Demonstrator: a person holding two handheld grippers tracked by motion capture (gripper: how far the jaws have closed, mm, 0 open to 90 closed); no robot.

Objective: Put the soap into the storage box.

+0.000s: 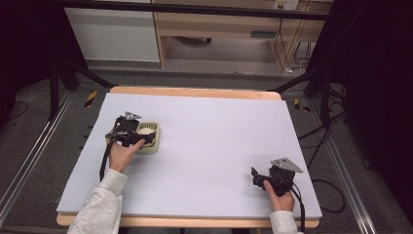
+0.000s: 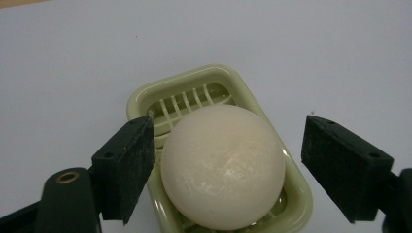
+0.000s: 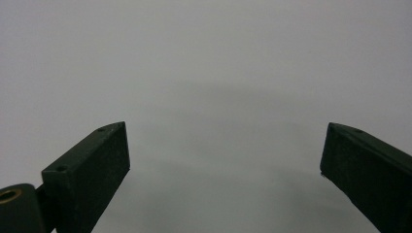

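High view takes in the worktop, a pale lavender sheet over a wooden top, with the person's two sleeved forearms coming in from its near edge. Toward its left side sits a pale green soap dish, and in it lies a round, cream-white bar of soap. The left gripper hangs directly over the dish; the right gripper rests well apart near the right front corner, over bare worktop.

From the left gripper view, the soap covers most of the slatted dish, and the jaws stand spread to either side of it, the left one just beside the soap, the right one clear of it. The right gripper view has its jaws spread wide too, with nothing between them.

The risk lies in the soap's smooth, domed shape: a squeeze above its widest part could pop it out, and a jaw catching the dish rim would drag or tip the light dish.
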